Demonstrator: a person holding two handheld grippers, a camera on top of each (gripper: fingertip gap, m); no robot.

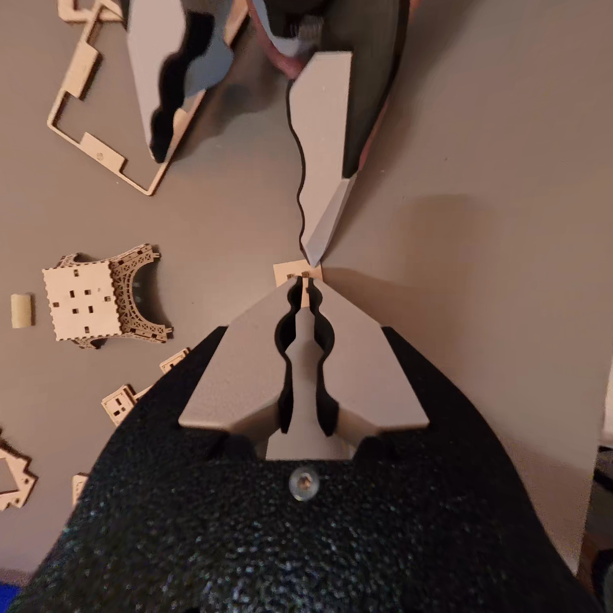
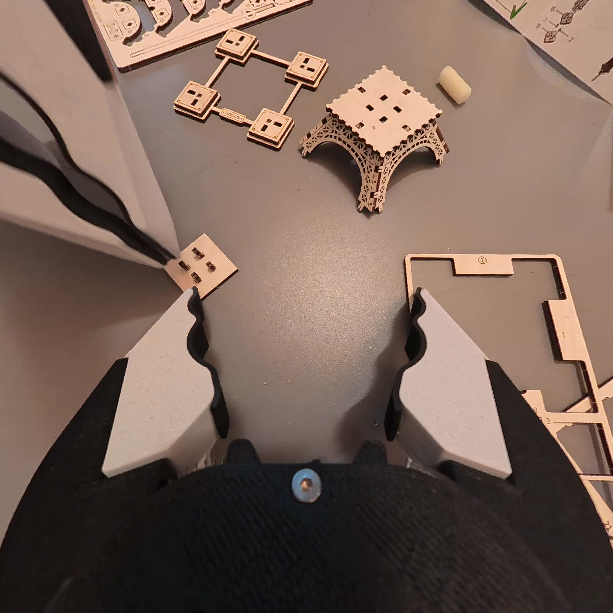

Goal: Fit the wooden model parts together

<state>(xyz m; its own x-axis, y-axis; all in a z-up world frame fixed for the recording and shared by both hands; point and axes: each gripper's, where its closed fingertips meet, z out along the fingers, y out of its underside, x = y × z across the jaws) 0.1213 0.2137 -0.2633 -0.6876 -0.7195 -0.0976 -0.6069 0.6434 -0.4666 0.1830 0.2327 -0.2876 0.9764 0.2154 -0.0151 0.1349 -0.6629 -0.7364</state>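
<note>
Your left gripper is nearly closed, its fingers pinched on the edge of a small square wooden plate with four slots. In your right wrist view that plate lies flat on the grey tabletop, at the left, and the left gripper's dark-lined fingertips come down on its far-left corner. Your right gripper is wide open and holds nothing; its left fingertip sits just beside the plate's near edge, though whether it touches cannot be told. Its right fingertip hangs over the left rail of an emptied wooden frame at the right.

Farther off, going left to right in the right wrist view, you have a punched wooden sheet at the far left, then a square base frame with four slotted corner pads. The assembled arched tower base stands upright right of it, with a small pale cylinder just beyond. A printed instruction sheet occupies the far-right corner.
</note>
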